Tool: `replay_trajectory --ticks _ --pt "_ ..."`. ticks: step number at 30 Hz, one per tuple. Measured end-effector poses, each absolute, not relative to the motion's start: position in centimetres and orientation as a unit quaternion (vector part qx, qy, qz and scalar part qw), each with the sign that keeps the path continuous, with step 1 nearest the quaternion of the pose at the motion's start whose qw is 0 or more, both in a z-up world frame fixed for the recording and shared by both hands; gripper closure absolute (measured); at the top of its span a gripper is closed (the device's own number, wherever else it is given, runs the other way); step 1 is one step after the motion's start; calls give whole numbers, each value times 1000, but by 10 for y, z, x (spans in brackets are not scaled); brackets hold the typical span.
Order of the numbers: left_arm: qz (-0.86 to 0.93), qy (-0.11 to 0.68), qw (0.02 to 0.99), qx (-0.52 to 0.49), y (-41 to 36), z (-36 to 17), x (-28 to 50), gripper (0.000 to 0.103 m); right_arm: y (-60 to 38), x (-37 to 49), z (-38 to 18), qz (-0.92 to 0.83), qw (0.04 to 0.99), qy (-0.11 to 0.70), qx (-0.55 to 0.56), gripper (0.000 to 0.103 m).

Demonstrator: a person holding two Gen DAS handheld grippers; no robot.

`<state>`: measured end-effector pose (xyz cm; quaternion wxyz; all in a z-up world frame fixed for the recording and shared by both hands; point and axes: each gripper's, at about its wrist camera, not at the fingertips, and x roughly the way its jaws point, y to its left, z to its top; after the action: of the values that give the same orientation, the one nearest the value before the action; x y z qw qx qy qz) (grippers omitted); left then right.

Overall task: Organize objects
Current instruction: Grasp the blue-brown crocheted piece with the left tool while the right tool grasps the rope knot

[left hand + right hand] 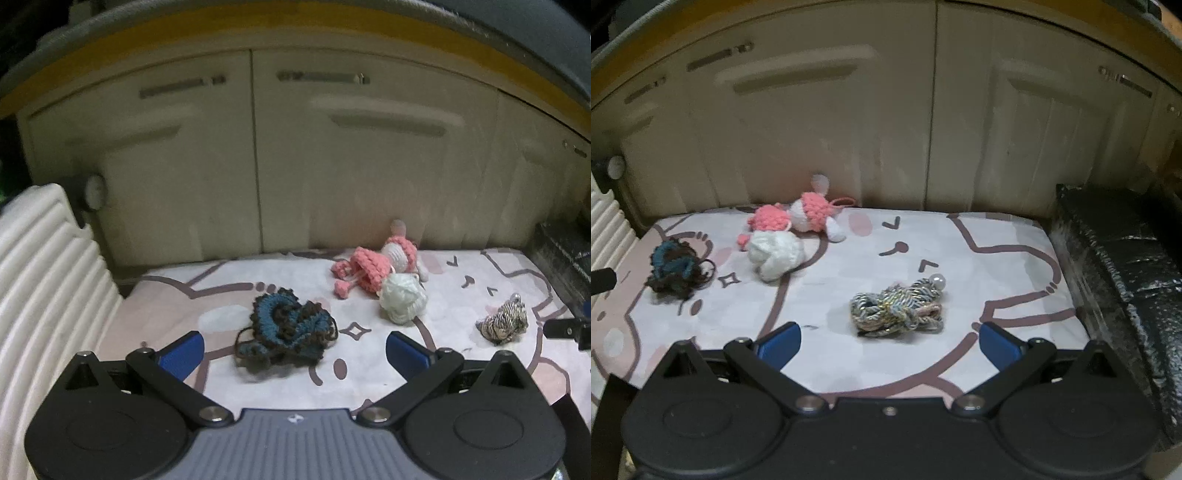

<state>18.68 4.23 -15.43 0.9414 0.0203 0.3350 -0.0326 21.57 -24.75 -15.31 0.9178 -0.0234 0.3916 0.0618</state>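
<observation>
Fuzzy crocheted doll (pixel 376 264), matt printed cloth mat (pixel 997 236), glossy twisted cord (pixel 897 308).

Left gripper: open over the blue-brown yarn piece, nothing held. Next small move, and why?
Probably ease the left gripper forward and down to straddle the blue-brown crochet piece. Its jaws stand wide open and empty, and the piece lies on the mat right ahead between the fingers, apart from the white yarn ball. The right gripper is likewise open, facing the braided cord bundle.

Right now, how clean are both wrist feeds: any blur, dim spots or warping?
Left wrist view: blue-brown crochet piece slightly smeared, cabinet doors soft, edges bowed by fisheye. Right wrist view: dim overall, twisted cord bundle fairly sharp, corners vignetted dark, cabinet lines curved.
</observation>
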Motion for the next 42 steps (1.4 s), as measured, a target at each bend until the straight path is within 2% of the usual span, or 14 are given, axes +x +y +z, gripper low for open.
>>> replay_trajectory --ticks 5,10,15,24,27,29,35,39,42 --pt "-57 346 935 51 39 -173 203 0 -257 230 -169 54 916 397 -17 0" --pt "-80 361 929 21 46 -187 219 2 -257 241 -182 67 913 401 -19 0" --pt "-84 363 928 12 48 -197 234 12 -252 252 -194 79 909 408 -22 0" --pt "-87 367 926 6 45 -213 253 12 -247 277 -210 83 905 416 -16 0" --pt "-78 366 927 -2 46 -217 258 12 -244 284 -218 78 899 430 -17 9" --pt "-71 365 928 -10 46 -219 262 15 -242 287 -221 79 897 435 -17 16" --pt "-51 376 925 -2 42 -226 270 26 -243 292 -225 77 897 435 -9 17" --pt "-32 390 920 -16 47 -229 274 39 -245 293 -225 75 897 435 -8 22" --pt "-34 398 917 -21 49 -230 273 44 -245 292 -225 76 897 436 -8 26"
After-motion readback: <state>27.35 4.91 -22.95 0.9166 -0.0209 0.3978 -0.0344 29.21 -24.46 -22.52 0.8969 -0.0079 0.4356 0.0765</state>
